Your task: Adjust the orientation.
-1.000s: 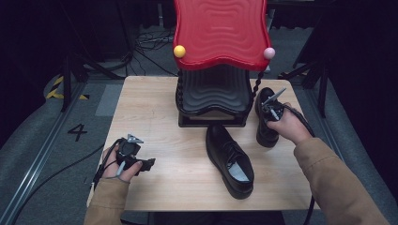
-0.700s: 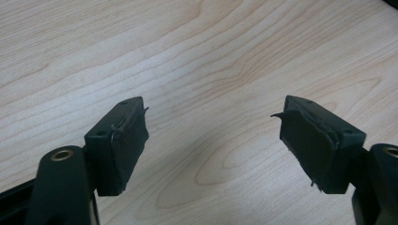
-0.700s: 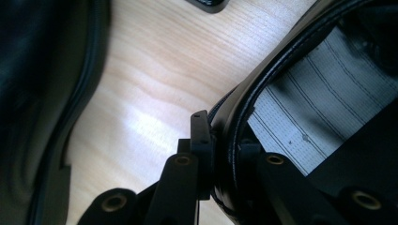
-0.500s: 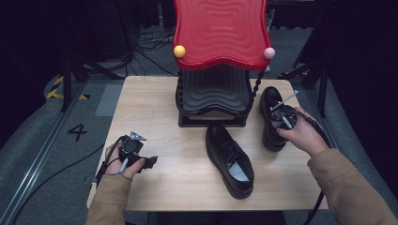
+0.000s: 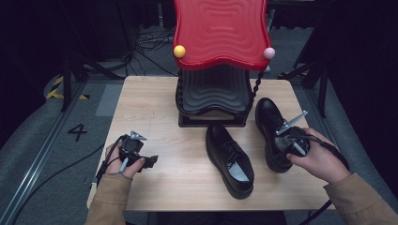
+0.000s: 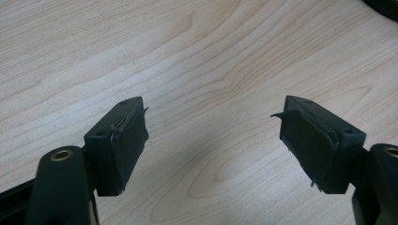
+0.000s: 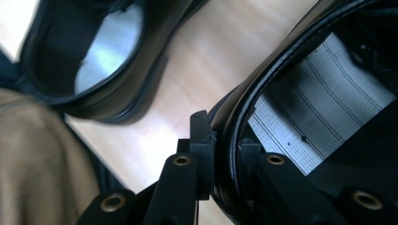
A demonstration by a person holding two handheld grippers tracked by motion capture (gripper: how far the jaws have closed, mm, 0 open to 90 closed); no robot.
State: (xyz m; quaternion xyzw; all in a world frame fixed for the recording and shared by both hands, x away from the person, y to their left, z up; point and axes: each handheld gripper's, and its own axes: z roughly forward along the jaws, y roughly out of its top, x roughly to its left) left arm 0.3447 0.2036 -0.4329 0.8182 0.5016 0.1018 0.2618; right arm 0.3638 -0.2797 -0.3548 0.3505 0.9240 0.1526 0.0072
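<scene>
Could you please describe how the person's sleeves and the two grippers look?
Both sleeves are tan. The left gripper and the right gripper are black, with flat black pads on the jaws and brass-coloured rivets. A grey three-cornered plate sits on the left gripper, and a black cable trails from it.

Light wood table (image 5: 150, 108), three things on it.
Red-topped black stand (image 5: 212, 101) at the back middle; one black shoe (image 5: 230, 159) just in front of it, second black shoe (image 5: 270, 124) just right of it.
</scene>
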